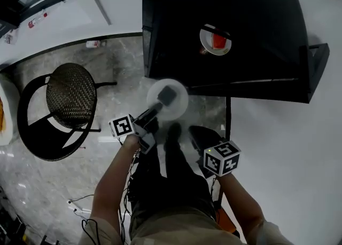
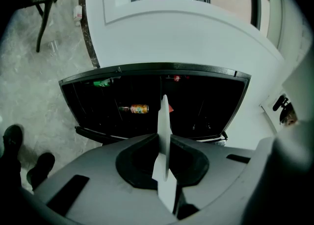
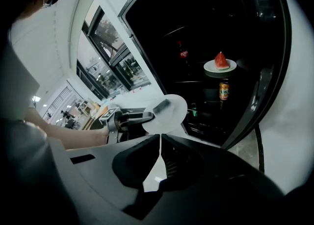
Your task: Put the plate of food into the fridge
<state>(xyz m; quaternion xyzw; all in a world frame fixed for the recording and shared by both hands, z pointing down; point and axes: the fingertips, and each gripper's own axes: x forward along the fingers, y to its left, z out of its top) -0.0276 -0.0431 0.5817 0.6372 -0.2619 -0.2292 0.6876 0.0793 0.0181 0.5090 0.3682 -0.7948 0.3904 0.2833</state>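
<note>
Left gripper (image 1: pixel 167 95) clamped on a white plate (image 1: pixel 179 111) by its rim, 12 o'clock | right gripper (image 3: pixel 160 145) closed, empty | plate of watermelon (image 1: pixel 215 40) already on a fridge (image 1: pixel 256 14) shelf, 1 o'clock — task looks done; held plate seems bare.

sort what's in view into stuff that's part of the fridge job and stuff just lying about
Part of the job: open fridge; plate with watermelon inside it; white plate, gripped at its edge by the left gripper.

Just lying about: round woven chair; small bottle on the floor; orange can and dark bottle inside the fridge.
</note>
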